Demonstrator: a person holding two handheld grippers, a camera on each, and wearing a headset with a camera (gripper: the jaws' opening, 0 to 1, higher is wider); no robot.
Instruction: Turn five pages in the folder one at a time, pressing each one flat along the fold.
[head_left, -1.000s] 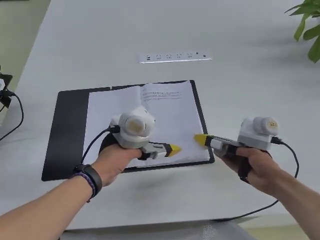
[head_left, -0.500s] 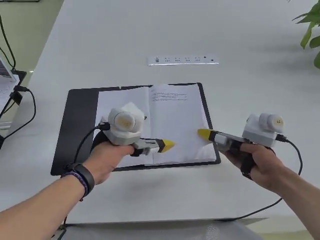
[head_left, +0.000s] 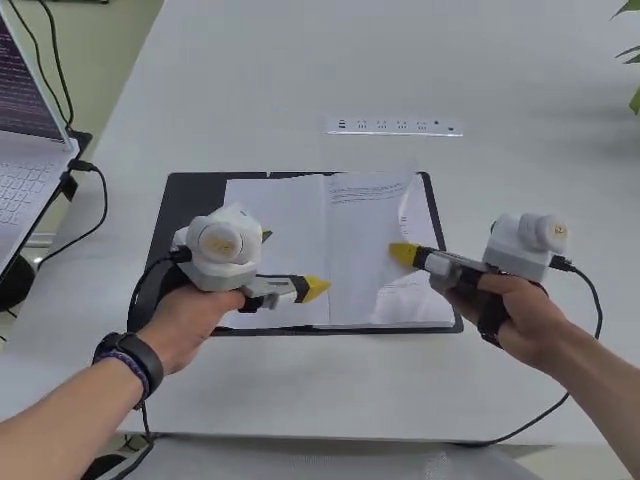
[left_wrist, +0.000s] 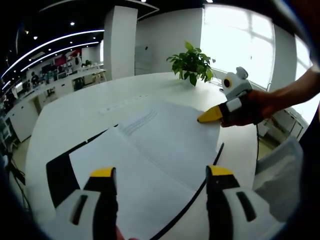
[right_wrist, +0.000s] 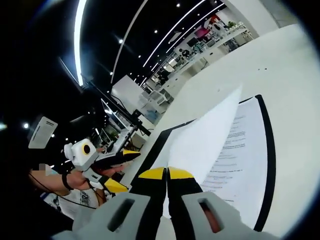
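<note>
The black folder (head_left: 188, 215) lies open on the white table, with white pages (head_left: 290, 230) spread across it. My right gripper (head_left: 403, 254) is shut on the edge of the right-hand page (right_wrist: 210, 135), which curves up off the printed sheet (right_wrist: 245, 150) below. In the right gripper view the jaws (right_wrist: 166, 173) meet on that page edge. My left gripper (head_left: 308, 286) hovers over the lower left page with its jaws apart (left_wrist: 161, 172) and nothing between them. The right gripper (left_wrist: 214, 114) also shows in the left gripper view, and the left gripper (right_wrist: 119, 170) in the right gripper view.
A white power strip (head_left: 393, 126) is set into the table behind the folder. A laptop (head_left: 25, 150) with cables (head_left: 95, 200) sits off the left edge. A potted plant (left_wrist: 192, 62) stands at the far side. The table's front edge (head_left: 320, 435) is close to me.
The right gripper has moved left over the folder, lifting the right page's edge. The left gripper has drawn back leftward. The head camera has shifted, bringing the laptop into view.
</note>
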